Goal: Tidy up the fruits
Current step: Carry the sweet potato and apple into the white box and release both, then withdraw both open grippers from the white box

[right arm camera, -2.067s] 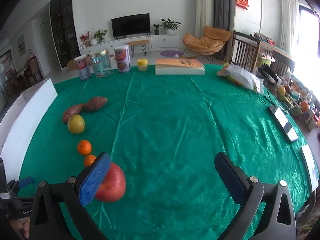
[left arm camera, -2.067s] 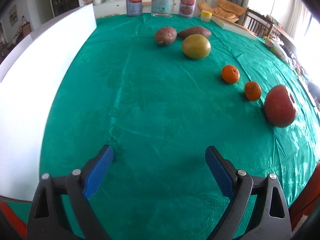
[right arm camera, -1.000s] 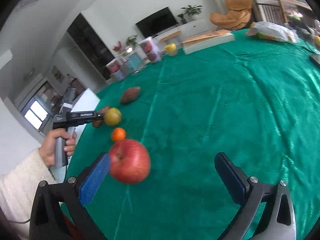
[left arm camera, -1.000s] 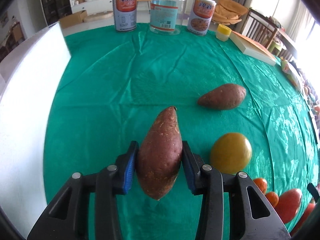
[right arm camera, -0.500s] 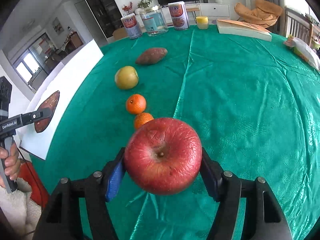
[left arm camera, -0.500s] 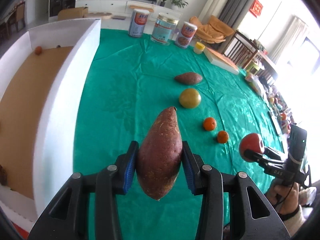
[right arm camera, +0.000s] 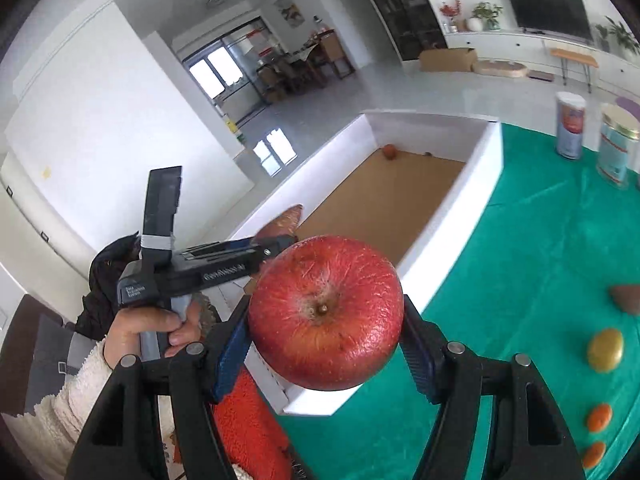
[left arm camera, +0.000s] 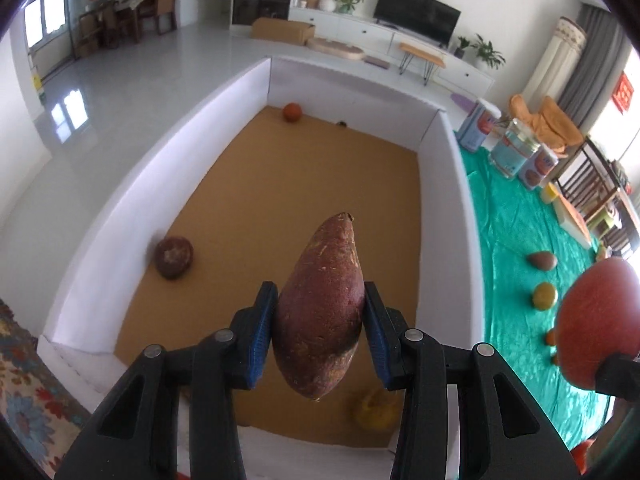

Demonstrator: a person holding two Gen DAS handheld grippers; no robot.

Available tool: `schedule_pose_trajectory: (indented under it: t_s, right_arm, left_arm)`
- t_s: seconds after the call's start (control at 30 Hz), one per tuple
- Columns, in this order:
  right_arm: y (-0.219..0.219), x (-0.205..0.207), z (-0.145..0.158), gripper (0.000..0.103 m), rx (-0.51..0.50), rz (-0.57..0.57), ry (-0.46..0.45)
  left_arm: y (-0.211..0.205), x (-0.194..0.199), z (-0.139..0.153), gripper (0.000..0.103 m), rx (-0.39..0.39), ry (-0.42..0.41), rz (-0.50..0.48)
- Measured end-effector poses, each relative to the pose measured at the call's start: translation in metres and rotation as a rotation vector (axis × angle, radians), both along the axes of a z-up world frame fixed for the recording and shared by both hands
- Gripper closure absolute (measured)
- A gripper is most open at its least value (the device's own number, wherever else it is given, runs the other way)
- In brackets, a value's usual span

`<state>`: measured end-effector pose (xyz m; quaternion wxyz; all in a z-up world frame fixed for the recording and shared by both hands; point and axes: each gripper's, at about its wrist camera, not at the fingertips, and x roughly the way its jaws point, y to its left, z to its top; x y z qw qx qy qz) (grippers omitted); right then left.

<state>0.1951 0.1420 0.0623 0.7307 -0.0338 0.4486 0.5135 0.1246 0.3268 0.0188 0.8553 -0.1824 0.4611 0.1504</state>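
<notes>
My left gripper (left arm camera: 320,336) is shut on a reddish-brown sweet potato (left arm camera: 320,308), held tip-forward above the brown floor of a white-walled box (left arm camera: 452,208). My right gripper (right arm camera: 326,344) is shut on a large red apple (right arm camera: 324,312), stem end facing the camera, hanging near the box's (right arm camera: 452,232) near corner over the green tablecloth (right arm camera: 520,264). The right wrist view shows a hand (right arm camera: 148,332) holding the left gripper (right arm camera: 280,246), with the sweet potato (right arm camera: 286,220) over the box's left wall. The apple (left arm camera: 592,320) also shows at the right edge of the left wrist view.
Inside the box lie a dark brown round fruit (left arm camera: 174,257), a small orange one (left arm camera: 291,112) at the far end and a yellow one (left arm camera: 376,410) near me. On the cloth remain another sweet potato (left arm camera: 542,260), a yellow-green fruit (left arm camera: 544,296), two tangerines (right arm camera: 599,416) and cans (left arm camera: 478,128).
The right gripper closed on the apple and lifted it off the cloth. Both grippers swung left from the table; the sweet potato now hangs over the box.
</notes>
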Motion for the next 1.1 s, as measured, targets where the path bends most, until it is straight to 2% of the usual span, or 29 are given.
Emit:
schedule_pose_trajectory:
  t_s: [0.13,0.27,0.3,0.37,0.4,0.47,0.5,0.53,0.57,0.6,0.7,0.8,0.87,0.97,1.1]
  right_arm:
    - [0.079,0.011,-0.046,0.035,-0.211,0.042,-0.040]
    - [0.109,0.016,-0.085,0.033,-0.353,0.054,-0.065]
    - [0.111,0.015,-0.083,0.031,-0.339,0.043,-0.107]
    - [0.111,0.021,-0.074,0.028,-0.302,0.030,-0.098]
    - [0.108,0.025,-0.065,0.027,-0.279,0.014,-0.091]
    - [0.097,0.031,-0.034,0.027,-0.217,-0.011,-0.128]
    - [0.091,0.030,-0.013,0.027,-0.184,-0.023,-0.163]
    - [0.080,0.027,0.009,0.026,-0.151,-0.037,-0.204]
    - [0.067,0.024,0.030,0.024,-0.115,-0.051,-0.241]
    - [0.052,0.021,0.050,0.020,-0.082,-0.064,-0.274]
    - [-0.002,0.010,0.098,0.009,-0.009,-0.122,-0.364]
    - [-0.061,0.000,0.120,0.004,0.012,-0.189,-0.436]
    - [-0.099,-0.001,0.119,0.003,-0.007,-0.249,-0.469]
    - [-0.165,-0.002,0.095,0.003,-0.053,-0.350,-0.479]
    - [-0.260,-0.001,0.035,0.003,-0.141,-0.523,-0.409]
  left_arm:
    - [0.015,0.007,-0.035,0.059,-0.047,0.114,0.030]
    - [0.023,0.001,-0.049,0.057,-0.063,0.148,0.059]
    - [0.024,0.000,-0.048,0.051,-0.058,0.140,0.066]
    - [0.028,-0.001,-0.040,0.044,-0.045,0.115,0.076]
    - [0.030,-0.003,-0.032,0.044,-0.044,0.093,0.082]
    - [0.030,-0.009,-0.006,0.042,-0.024,0.024,0.093]
    - [0.028,-0.013,0.012,0.034,0.001,-0.019,0.097]
    - [0.022,-0.017,0.031,0.028,0.035,-0.070,0.100]
    - [0.016,-0.021,0.050,0.016,0.071,-0.120,0.105]
    - [0.007,-0.025,0.068,0.013,0.103,-0.170,0.107]
    - [-0.030,-0.031,0.109,0.011,0.134,-0.289,0.049]
    - [-0.079,-0.032,0.124,0.010,0.112,-0.362,-0.045]
    - [-0.118,-0.029,0.118,0.009,0.099,-0.370,-0.124]
    - [-0.180,-0.022,0.091,0.009,0.058,-0.338,-0.250]
    - [-0.261,-0.009,0.020,0.009,0.015,-0.212,-0.374]
